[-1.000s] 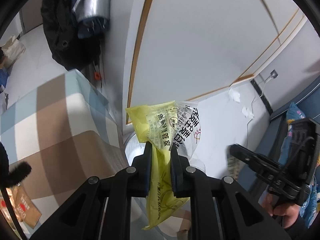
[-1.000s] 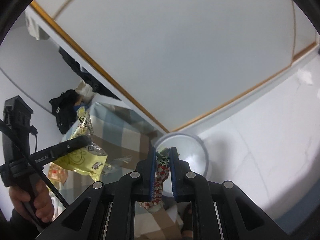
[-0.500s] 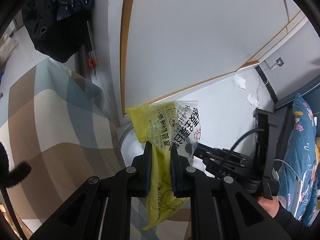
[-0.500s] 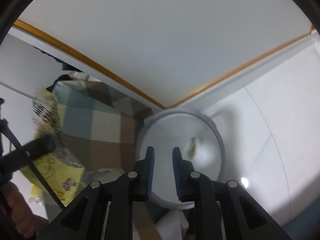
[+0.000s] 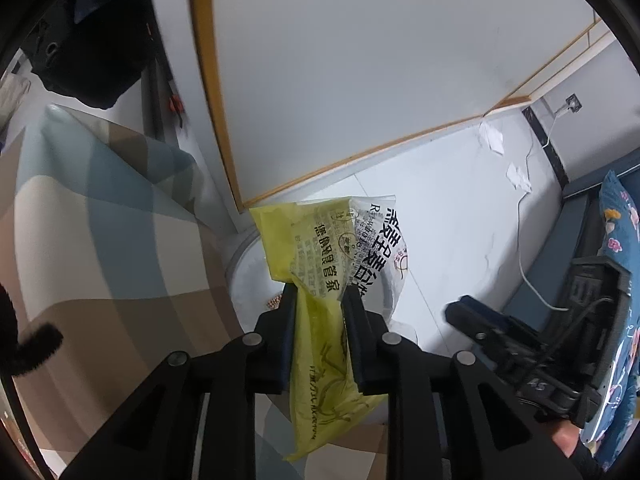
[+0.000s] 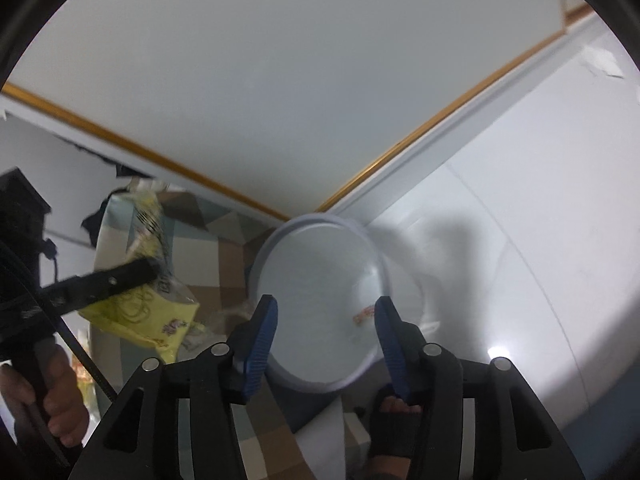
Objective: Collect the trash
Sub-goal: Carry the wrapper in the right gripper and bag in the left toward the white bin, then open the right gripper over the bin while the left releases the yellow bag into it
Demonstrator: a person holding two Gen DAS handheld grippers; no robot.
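Note:
My left gripper [image 5: 320, 300] is shut on a yellow snack wrapper [image 5: 324, 368] with black print and holds it above the rim of a white round bin [image 5: 244, 264]. In the right wrist view my right gripper [image 6: 324, 320] is open and empty directly over the bin [image 6: 320, 304]. A small red-and-white wrapper [image 6: 362, 315] lies at the bin's bottom. The left gripper with the yellow wrapper [image 6: 148, 312] shows at the left of that view, beside the bin.
A checked blue, brown and beige tablecloth [image 5: 92, 248] covers the table next to the bin. White wall panels with gold trim [image 6: 224, 184] stand behind. Scraps of paper [image 5: 492, 140] and a cable lie on the white floor. A black bag [image 5: 80, 60] sits at the far left.
My right gripper opened and dropped the red-and-white wrapper into the bin, then opened wider. My left gripper moved closer over the bin, still holding the yellow wrapper.

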